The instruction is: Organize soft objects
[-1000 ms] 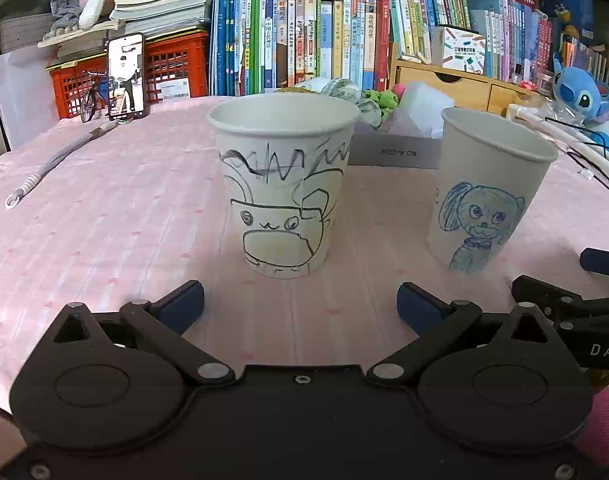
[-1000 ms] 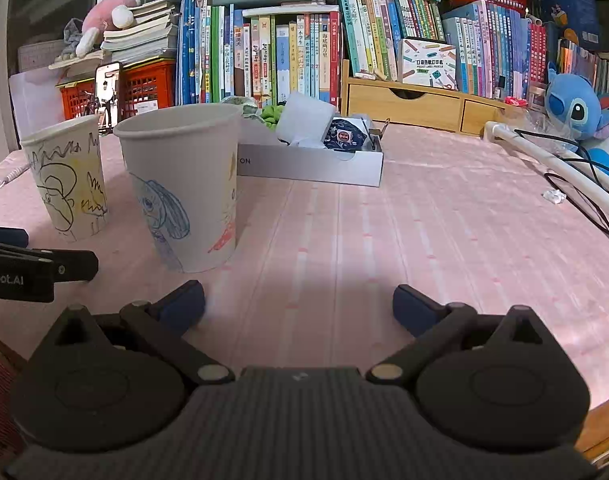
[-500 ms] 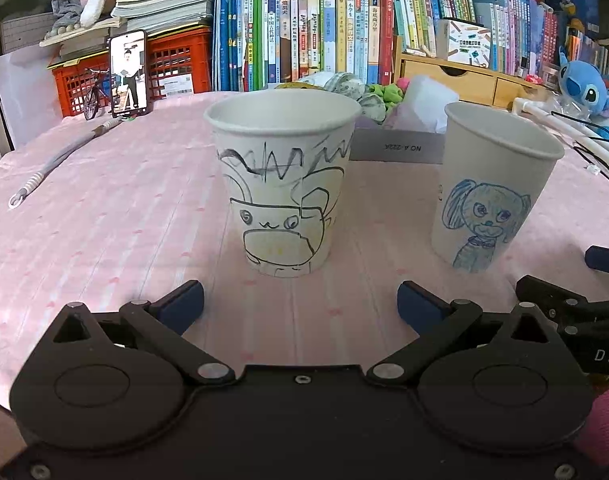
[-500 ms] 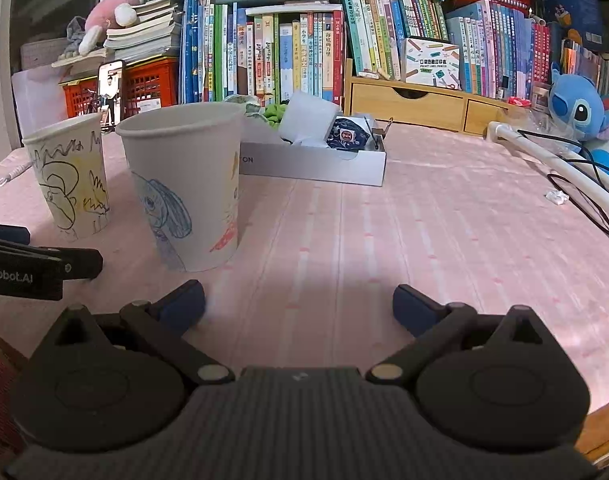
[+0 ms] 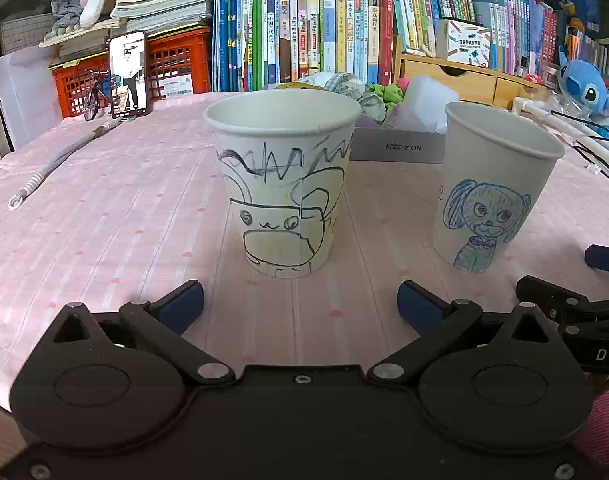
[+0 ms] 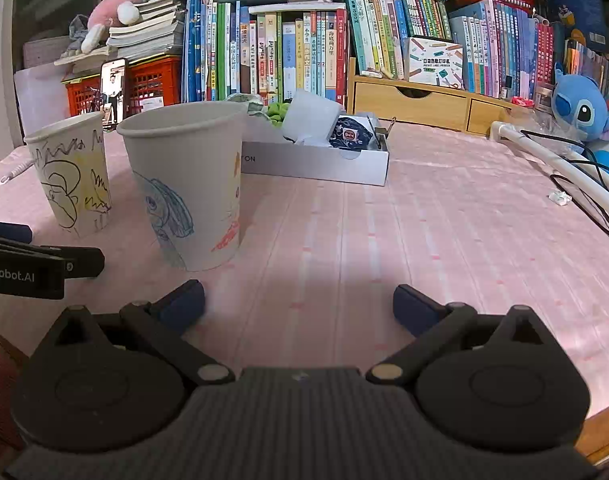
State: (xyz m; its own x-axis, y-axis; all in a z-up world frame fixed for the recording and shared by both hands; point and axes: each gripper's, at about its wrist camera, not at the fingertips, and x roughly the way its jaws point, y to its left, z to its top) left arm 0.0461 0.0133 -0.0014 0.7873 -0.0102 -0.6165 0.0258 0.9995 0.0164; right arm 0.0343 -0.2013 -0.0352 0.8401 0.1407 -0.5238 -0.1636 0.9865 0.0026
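Little has moved since the earlier frame: your left hand-held gripper (image 5: 300,300) edged slightly nearer the black-doodle paper cup (image 5: 282,184) at 12 o'clock. Both it and the right hand-held gripper (image 6: 298,300) sit released, holding nothing. Soft items wait in the white box (image 6: 316,162) beyond the blue-dog paper cup (image 6: 184,184), probably destined for these cups.

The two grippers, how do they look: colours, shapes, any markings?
The left gripper and the right gripper are both black, with round housings, angled link bars with silver pivots, and dark blue fingertips. The right body is ribbed grey. White lettering reads "nRobot.AI" on the left and "DA" on the right. A pink sleeve shows.
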